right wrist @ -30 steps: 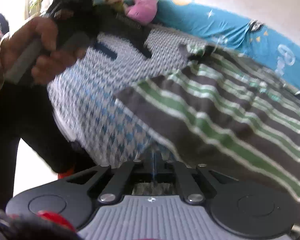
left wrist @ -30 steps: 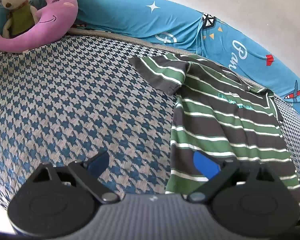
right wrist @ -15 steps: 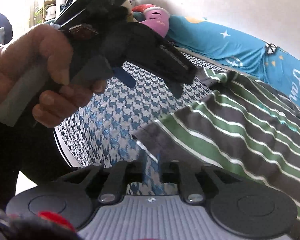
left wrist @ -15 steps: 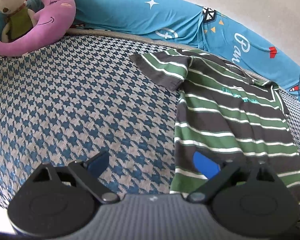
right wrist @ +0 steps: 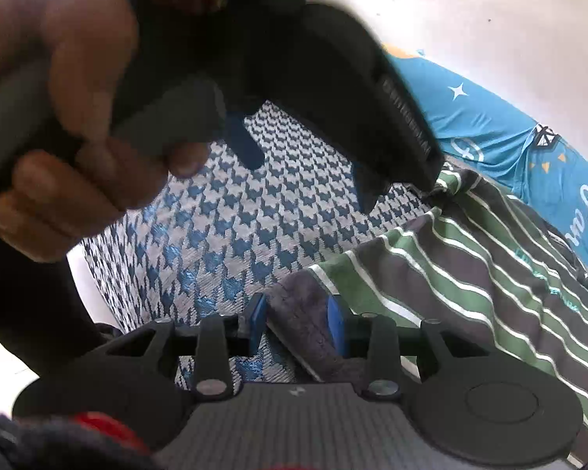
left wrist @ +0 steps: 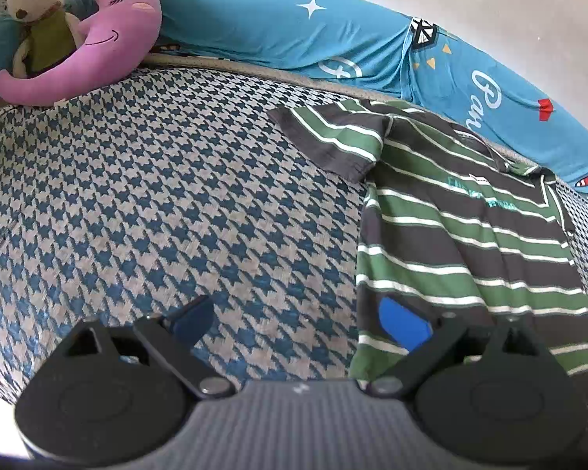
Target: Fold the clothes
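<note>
Two grippers spread wide: right gripper (right wrist: 296, 319) straddles striped shirt (left wrist: 470, 243) hem corner, left gripper (left wrist: 302, 321) hovers empty — grasp step; next, clamp corner.

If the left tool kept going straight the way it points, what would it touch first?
Probably the blue-and-grey houndstooth bed cover, since the left tool hangs open over it beside the green-and-grey striped T-shirt; depth is unclear.

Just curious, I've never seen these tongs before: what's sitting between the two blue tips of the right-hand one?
In the right wrist view, the striped shirt's dark hem corner lies between the right tongs' parted blue tips.
</note>
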A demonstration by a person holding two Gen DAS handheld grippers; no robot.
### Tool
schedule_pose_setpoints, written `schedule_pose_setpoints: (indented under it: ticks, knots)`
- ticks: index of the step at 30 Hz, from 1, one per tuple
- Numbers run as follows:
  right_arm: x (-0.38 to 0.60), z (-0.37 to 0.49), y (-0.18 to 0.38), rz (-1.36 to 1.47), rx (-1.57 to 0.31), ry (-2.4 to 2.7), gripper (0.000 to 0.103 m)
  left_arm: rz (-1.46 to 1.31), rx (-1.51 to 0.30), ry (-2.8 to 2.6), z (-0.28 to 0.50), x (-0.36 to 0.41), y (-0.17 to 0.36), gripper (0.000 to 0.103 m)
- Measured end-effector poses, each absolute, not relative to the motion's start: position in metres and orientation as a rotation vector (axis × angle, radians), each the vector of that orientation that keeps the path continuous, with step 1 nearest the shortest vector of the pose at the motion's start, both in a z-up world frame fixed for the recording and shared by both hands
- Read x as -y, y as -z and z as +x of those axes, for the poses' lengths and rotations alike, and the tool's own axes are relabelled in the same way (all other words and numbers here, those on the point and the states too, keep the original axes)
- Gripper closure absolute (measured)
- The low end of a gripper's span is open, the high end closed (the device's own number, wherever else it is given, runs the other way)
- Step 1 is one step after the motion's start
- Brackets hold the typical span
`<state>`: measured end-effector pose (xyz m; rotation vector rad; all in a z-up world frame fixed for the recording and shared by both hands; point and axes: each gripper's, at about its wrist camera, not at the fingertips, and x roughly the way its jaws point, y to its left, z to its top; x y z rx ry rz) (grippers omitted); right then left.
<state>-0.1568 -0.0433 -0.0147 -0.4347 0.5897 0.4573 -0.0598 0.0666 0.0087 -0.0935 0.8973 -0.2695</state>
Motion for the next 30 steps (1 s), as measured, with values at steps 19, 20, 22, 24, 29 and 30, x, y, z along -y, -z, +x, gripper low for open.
schedule_pose_setpoints:
  ticks: [19,20,22,24,29,30]
  knots:
    - [0.062,-0.170,-0.002,-0.222,-0.609,-0.514,0.095,-0.043,-0.816,0.203,-0.062,-0.067,-0.019,0.008]
    - [0.070,-0.170,-0.003,-0.201,-0.620,-0.488,0.095,-0.038,-0.818,0.211,-0.063,-0.064,-0.018,0.008]
    - [0.084,-0.168,-0.004,-0.171,-0.634,-0.420,0.094,-0.031,-0.826,0.224,-0.063,-0.058,-0.016,0.008]
    - [0.098,-0.166,-0.006,-0.149,-0.642,-0.340,0.093,-0.024,-0.838,0.241,-0.064,-0.052,-0.013,0.007]
    - [0.140,-0.167,-0.009,-0.098,-0.659,-0.129,0.084,0.019,-0.861,0.295,-0.067,-0.032,-0.005,0.007]
    - [0.148,-0.168,-0.011,-0.092,-0.663,-0.088,0.083,0.027,-0.865,0.305,-0.068,-0.029,-0.004,0.007]
